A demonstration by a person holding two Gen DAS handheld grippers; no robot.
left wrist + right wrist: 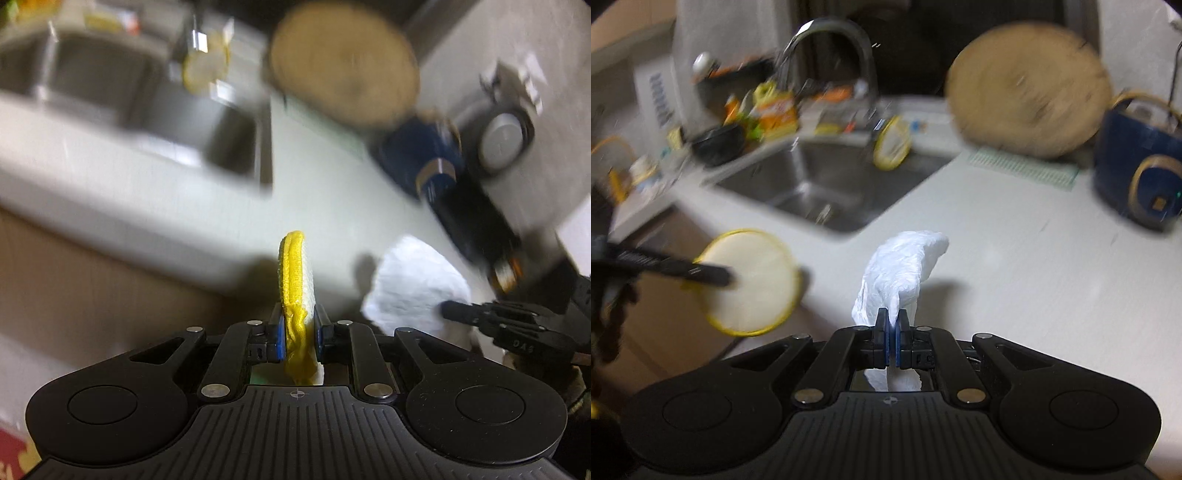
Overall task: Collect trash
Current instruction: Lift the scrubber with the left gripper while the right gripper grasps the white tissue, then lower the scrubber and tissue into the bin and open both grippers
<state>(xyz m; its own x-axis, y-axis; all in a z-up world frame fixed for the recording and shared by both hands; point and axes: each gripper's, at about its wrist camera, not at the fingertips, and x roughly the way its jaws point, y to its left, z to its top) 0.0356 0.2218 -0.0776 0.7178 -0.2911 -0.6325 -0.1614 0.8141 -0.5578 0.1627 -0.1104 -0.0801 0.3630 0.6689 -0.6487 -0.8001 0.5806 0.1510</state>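
My left gripper (299, 325) is shut on a round white pad with a yellow rim (295, 280), seen edge-on above the counter's front edge; the pad also shows face-on in the right wrist view (753, 284), with a left finger (701, 275) across it. My right gripper (894, 328) is shut on a crumpled white paper towel (901, 269), held above the white counter (1015, 266). The towel also shows in the left wrist view (413, 280), with the right gripper's fingers (480, 314) on it. Both views are blurred.
A steel sink (827, 184) with a curved faucet (834, 40) lies behind, with a second yellow-rimmed pad (892, 144) on its edge. A round wooden board (1030, 88) leans at the back. A dark blue kettle (1141, 166) stands right. Dish clutter (757, 110) sits left of the faucet.
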